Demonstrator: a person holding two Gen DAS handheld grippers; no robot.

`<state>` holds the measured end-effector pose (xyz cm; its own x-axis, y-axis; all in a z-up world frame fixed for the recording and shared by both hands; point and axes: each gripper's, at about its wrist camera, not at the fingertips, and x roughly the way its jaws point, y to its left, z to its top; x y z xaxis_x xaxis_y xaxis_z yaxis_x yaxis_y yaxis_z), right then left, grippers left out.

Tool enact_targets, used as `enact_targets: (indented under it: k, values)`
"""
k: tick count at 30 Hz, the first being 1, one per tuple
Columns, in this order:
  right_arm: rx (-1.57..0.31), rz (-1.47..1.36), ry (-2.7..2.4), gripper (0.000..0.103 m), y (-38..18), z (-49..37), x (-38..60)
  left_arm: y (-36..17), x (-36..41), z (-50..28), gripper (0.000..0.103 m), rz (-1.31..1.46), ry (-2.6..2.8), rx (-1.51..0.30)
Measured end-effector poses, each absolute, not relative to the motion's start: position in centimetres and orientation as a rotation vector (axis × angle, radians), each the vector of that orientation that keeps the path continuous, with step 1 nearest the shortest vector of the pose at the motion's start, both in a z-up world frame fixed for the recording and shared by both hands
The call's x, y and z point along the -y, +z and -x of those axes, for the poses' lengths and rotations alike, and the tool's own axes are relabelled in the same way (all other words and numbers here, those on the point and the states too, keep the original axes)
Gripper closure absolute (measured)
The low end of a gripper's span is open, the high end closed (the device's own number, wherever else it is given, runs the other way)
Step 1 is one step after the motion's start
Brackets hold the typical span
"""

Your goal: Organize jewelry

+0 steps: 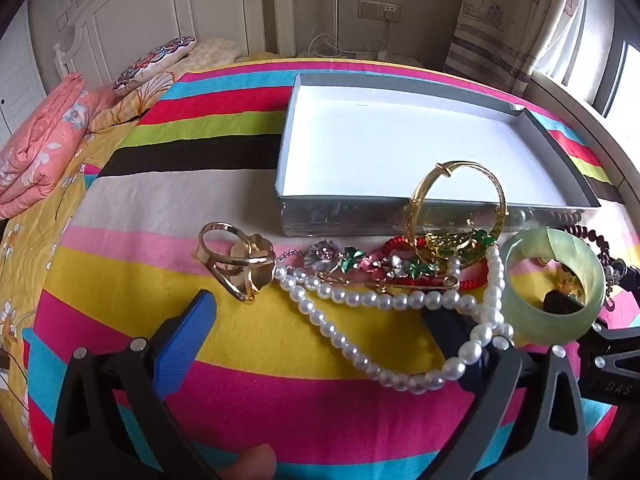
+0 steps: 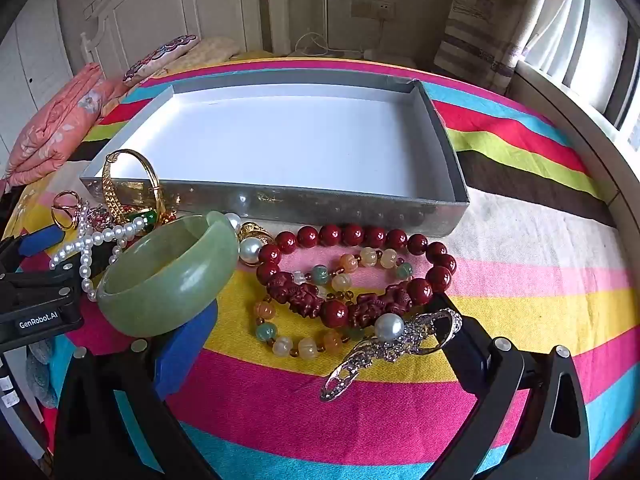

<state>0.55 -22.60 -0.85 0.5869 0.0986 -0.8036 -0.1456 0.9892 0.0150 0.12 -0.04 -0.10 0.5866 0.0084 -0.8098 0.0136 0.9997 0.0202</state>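
Jaws apart, jade bangle (image 2: 168, 276) leftward

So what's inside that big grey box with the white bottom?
Nothing shows inside the shallow grey cardboard box; its white floor looks bare. Its near wall hides a thin strip of floor, and the gold bangle covers one near corner.

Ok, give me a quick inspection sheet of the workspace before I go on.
Surface: striped bedspread.
Job's things: grey box, no jewelry inside; jade bangle, red bead bracelet, pearl necklace, gold bangle, silver brooch lying in front of it.
Clutter: folded pink quilt, pillows.
Grippers: left gripper and right gripper open.
Cables: white cable at the wall socket.
Surroundings: headboard, curtain, window.
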Motion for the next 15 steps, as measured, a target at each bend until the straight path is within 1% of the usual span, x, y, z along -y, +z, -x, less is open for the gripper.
enact_targets:
  k: [8, 10, 15]
  values:
    - [-0.940, 0.050, 0.145, 0.004, -0.8, -0.6, 22.7, -0.1, 0.5, -1.2, 0.002, -0.023, -0.002, -0.944]
    - [-0.934, 0.054, 0.142, 0.004, -0.8, -0.3, 22.4, 0.0, 0.0, 0.0, 0.002, -0.017, -0.007, -0.926]
    - [-0.933, 0.054, 0.142, 0.004, -0.8, -0.5, 22.6, 0.0, 0.0, 0.0, 0.002, -0.017, -0.007, -0.927]
